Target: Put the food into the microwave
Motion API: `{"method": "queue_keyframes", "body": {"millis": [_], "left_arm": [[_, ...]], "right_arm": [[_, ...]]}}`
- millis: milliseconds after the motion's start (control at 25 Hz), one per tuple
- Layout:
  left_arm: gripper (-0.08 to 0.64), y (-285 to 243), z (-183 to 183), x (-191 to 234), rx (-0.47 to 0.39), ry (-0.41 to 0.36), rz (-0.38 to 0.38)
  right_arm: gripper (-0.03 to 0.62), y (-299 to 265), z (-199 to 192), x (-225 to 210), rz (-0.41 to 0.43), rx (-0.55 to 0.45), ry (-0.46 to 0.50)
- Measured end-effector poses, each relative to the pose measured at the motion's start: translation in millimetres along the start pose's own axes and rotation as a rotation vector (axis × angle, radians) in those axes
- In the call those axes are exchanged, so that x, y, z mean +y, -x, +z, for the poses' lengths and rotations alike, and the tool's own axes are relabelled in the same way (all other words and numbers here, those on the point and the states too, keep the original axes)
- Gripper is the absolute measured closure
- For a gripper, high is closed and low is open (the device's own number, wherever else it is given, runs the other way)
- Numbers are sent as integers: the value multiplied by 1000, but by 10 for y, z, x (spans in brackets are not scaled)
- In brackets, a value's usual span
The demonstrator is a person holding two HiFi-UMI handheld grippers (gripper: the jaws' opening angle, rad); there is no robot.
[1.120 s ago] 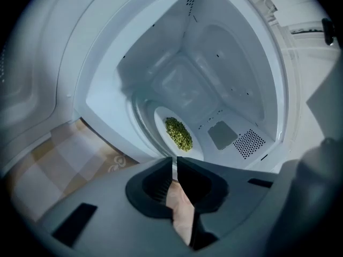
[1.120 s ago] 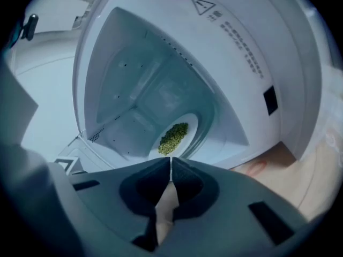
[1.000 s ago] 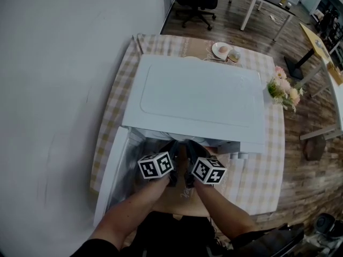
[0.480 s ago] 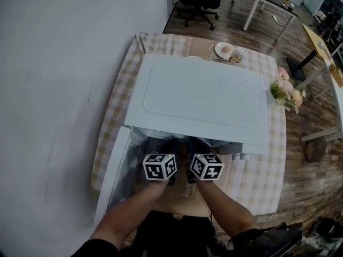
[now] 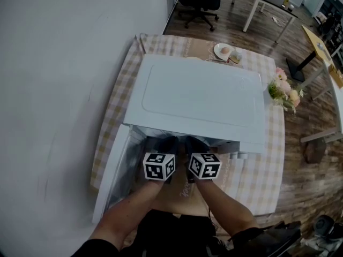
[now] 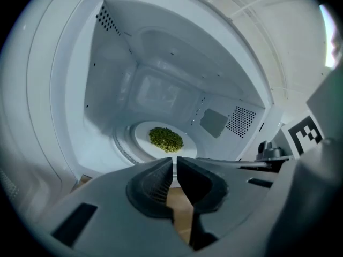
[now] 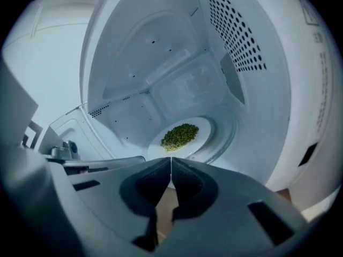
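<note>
The round white plate of small green food (image 6: 166, 140) sits on the turntable inside the white box-shaped microwave (image 5: 198, 98), straight ahead of the left gripper (image 6: 174, 162) and right gripper (image 7: 171, 162), equally near, both closed and empty.

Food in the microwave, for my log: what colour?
The food is green, best seen in the left gripper view.

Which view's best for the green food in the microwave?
Left gripper view: the green food sits centred on its plate, well lit. Right gripper view shows it nearly as well. Head view: hidden under the microwave top.
</note>
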State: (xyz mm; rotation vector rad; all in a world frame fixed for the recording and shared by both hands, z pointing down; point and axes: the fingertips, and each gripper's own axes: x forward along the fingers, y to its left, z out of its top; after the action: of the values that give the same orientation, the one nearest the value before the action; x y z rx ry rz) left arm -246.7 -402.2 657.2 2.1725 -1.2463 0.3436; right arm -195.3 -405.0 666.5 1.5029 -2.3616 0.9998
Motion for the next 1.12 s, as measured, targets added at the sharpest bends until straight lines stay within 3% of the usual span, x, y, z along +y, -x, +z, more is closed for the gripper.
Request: {"method": "queue_keyframes", "body": {"millis": [240,800,1120], "left_arm": [[526,307,85,-245,-51,-75,-9],[552,1313,126,-1074,-205,-156,19],[552,1972,223,-1275,-320,-203,192]], "right_arm": [[581,254,37,188,80,-12,55],[581,1292,389,686,319,-80,333],[583,1790,336,899,417,-87,400]]}}
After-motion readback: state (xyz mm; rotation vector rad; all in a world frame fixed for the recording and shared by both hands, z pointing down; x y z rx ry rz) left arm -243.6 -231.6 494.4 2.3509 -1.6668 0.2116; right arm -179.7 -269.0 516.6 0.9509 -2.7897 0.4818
